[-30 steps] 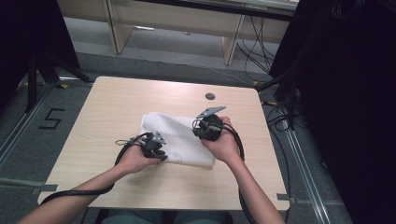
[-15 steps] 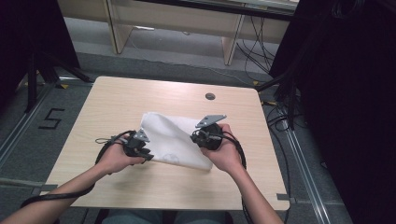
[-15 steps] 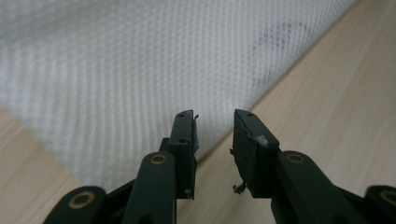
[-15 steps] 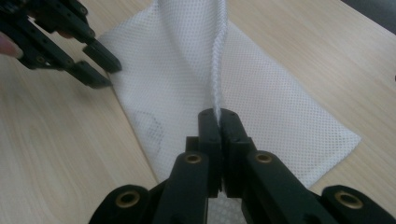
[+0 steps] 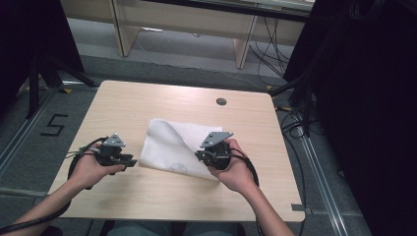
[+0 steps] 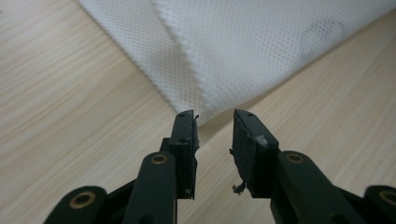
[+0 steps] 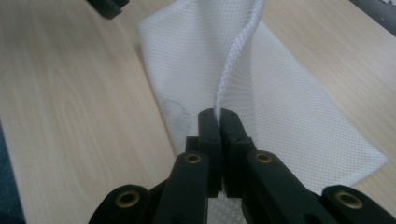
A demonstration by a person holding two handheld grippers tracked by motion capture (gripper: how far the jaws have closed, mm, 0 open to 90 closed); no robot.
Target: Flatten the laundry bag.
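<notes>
**Mesh cloth pinched on the right, let go on the left**

Mesh cloth (image 7: 196, 60) is what I have clamped in my right gripper (image 7: 218, 114): its jaws are pressed together on a raised fold of the white fabric, which climbs away from the pads like a twisted ridge. From above, that right gripper (image 5: 206, 156) sits over the cloth's near right part, and the cloth (image 5: 167, 142) lies near the middle of the table (image 5: 147, 103), one flap turned over.

My left gripper (image 6: 214, 122) has just been opening; its jaws stand apart with nothing between them, and the cloth's corner (image 6: 205, 112) lies just beyond the tips. In the high view the left gripper (image 5: 129, 159) rests just beside the cloth's left edge, over bare wood. A small dark round spot (image 5: 221, 102) marks the tabletop beyond the cloth.
</notes>
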